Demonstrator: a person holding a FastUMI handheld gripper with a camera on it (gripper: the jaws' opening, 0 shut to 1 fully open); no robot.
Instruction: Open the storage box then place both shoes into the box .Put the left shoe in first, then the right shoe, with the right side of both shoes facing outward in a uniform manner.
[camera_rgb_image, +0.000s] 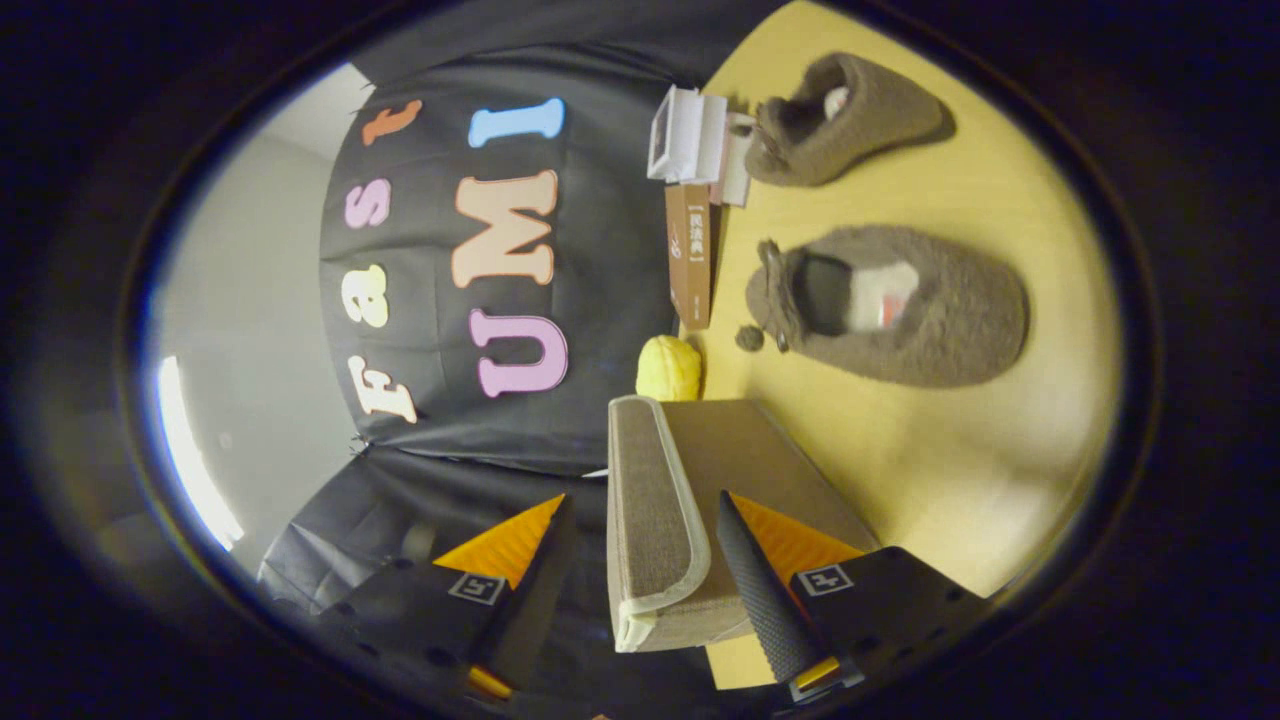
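The storage box (760, 455), brown-grey fabric with pale trim, stands on the yellow table (960, 460) just ahead of me. Its trimmed lid edge (655, 520) lies between my two fingers. My gripper (648, 497) is open and straddles that edge: one finger lies against the box's side, and the other stands a little off the lid on the wall side. Beyond the box lie two fuzzy brown shoes. The nearer shoe (900, 310) shows its dark opening and a pale insole. The farther shoe (850, 115) lies past it, near the table's back.
A small yellow lumpy object (668, 368) sits right behind the box, by the table's edge. A brown book (690, 255) and a white boxy item (688, 135) stand along that same edge, beside the shoes. The black booth cloth hangs past the table.
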